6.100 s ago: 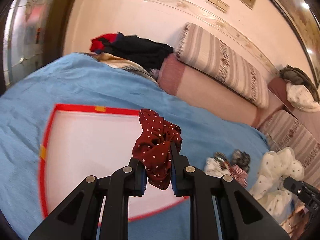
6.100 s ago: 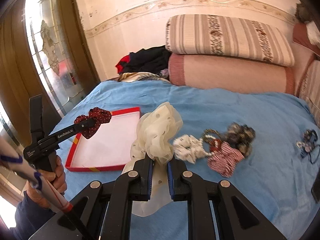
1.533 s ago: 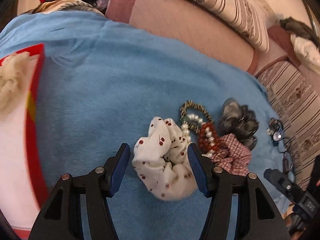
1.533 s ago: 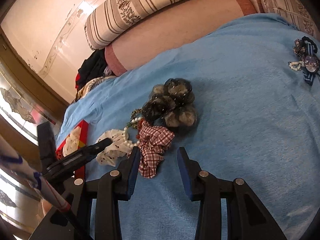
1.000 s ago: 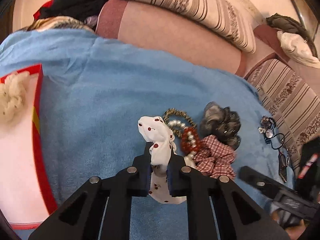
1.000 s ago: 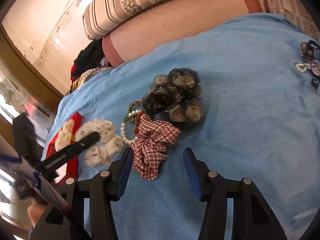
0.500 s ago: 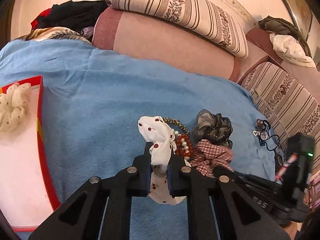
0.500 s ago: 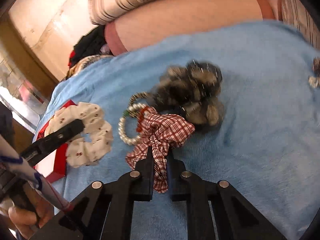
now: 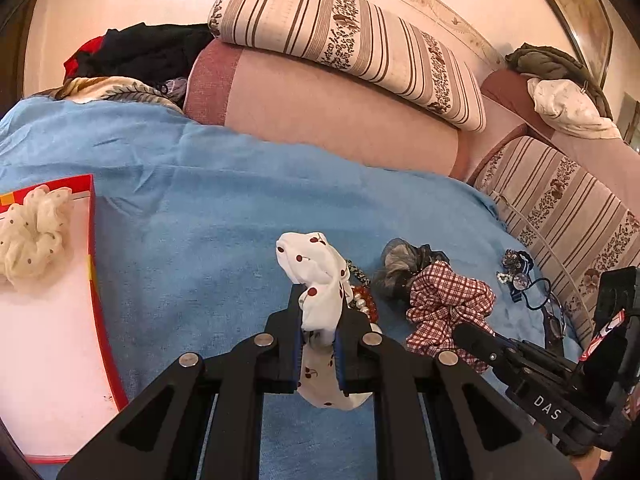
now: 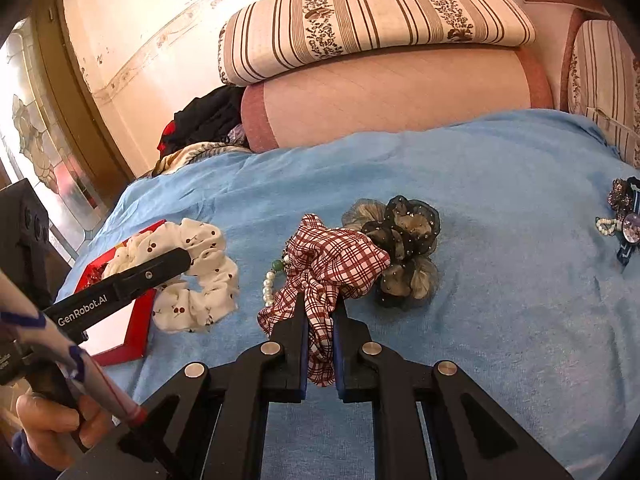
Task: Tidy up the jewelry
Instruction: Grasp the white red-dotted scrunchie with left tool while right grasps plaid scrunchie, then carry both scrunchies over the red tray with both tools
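Left wrist view shows the left hand-held gripper (image 9: 318,344) pinching the cherry scrunchie (image 9: 314,276), the right hand-held gripper (image 10: 320,336) pinching the plaid scrunchie (image 10: 332,260), one cream scrunchie (image 9: 30,236) boxed in the red tray (image 9: 98,280) at nine o'clock, and beads (image 9: 362,300) and the dark scrunchie (image 10: 404,248) still on the bed (image 9: 224,216).

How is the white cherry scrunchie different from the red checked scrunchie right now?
The cherry scrunchie is white with scattered red cherries; the checked scrunchie is a red and white plaid. The cherry scrunchie is pinched in the left claw; the checked scrunchie is pinched in the right claw. Both are gathered fabric loops above the blue cover.
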